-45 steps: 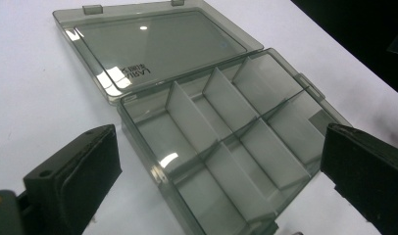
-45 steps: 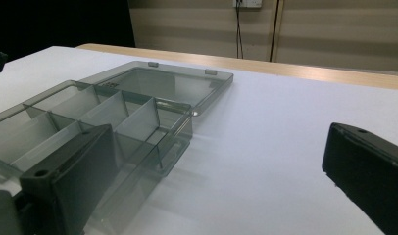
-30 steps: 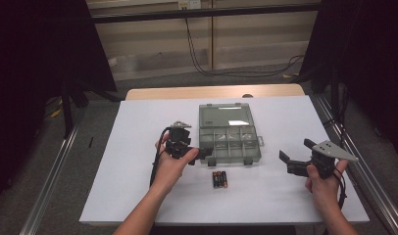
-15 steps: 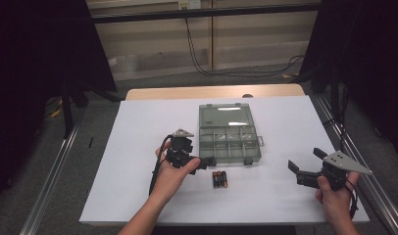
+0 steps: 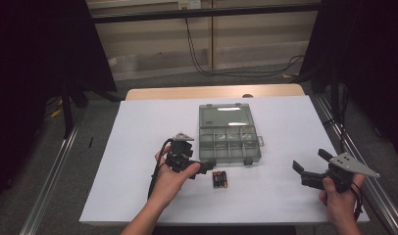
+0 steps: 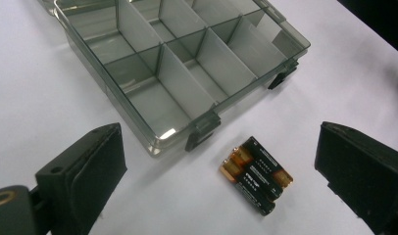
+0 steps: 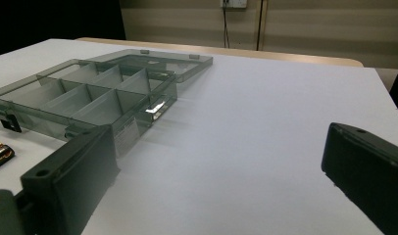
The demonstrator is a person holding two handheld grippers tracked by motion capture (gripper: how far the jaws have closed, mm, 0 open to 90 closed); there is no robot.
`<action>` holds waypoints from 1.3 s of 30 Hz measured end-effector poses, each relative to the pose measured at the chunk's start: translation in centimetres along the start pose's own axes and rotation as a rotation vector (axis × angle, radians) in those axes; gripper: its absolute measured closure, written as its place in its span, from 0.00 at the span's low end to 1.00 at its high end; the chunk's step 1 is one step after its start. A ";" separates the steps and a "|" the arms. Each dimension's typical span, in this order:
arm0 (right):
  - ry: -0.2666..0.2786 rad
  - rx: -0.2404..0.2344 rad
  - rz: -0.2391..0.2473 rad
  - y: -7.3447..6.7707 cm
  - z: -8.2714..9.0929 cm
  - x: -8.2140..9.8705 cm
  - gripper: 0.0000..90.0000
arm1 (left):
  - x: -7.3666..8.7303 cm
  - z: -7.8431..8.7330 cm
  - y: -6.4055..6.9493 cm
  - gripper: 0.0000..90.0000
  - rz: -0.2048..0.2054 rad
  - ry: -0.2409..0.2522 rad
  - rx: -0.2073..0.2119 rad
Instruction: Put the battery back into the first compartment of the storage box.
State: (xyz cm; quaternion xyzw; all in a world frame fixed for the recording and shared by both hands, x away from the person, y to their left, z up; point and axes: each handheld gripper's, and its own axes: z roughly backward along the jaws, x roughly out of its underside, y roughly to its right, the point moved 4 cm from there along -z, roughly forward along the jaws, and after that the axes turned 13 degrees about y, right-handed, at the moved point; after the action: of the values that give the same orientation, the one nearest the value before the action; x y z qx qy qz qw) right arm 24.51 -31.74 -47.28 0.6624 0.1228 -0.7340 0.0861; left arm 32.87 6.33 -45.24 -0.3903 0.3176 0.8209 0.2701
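High view: the left tool [image 5: 207, 168] was spread wide just left of the batteries [image 5: 219, 179]; the right tool [image 5: 310, 165] was spread too.

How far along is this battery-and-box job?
Done: the compartment box lies open, its lid folded back. In hand: the left gripper, jaws open, hangs over the batteries lying beside the box, not touching them. The right gripper waits open, apart. Left, most likely: grasping the batteries and placing them in a compartment; those in view are empty.
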 end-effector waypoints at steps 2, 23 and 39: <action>0.000 0.000 -0.004 0.1 0.0 0.0 0.00 | 0.3 0.0 0.1 0.05 0.004 -0.015 0.008; -0.001 0.004 0.003 0.4 0.2 0.2 0.00 | 0.8 -0.3 1.5 0.27 -0.066 -0.069 0.011; -0.002 0.010 0.008 0.6 0.1 0.3 0.00 | 2.2 -1.1 2.5 0.41 -0.092 -0.165 -0.009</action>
State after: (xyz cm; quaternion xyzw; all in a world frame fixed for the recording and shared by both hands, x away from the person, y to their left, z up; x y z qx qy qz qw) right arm 24.61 -32.36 -47.65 0.6625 0.1166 -0.7350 0.0857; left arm 30.50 4.32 -46.81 -0.3368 0.2723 0.8383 0.3312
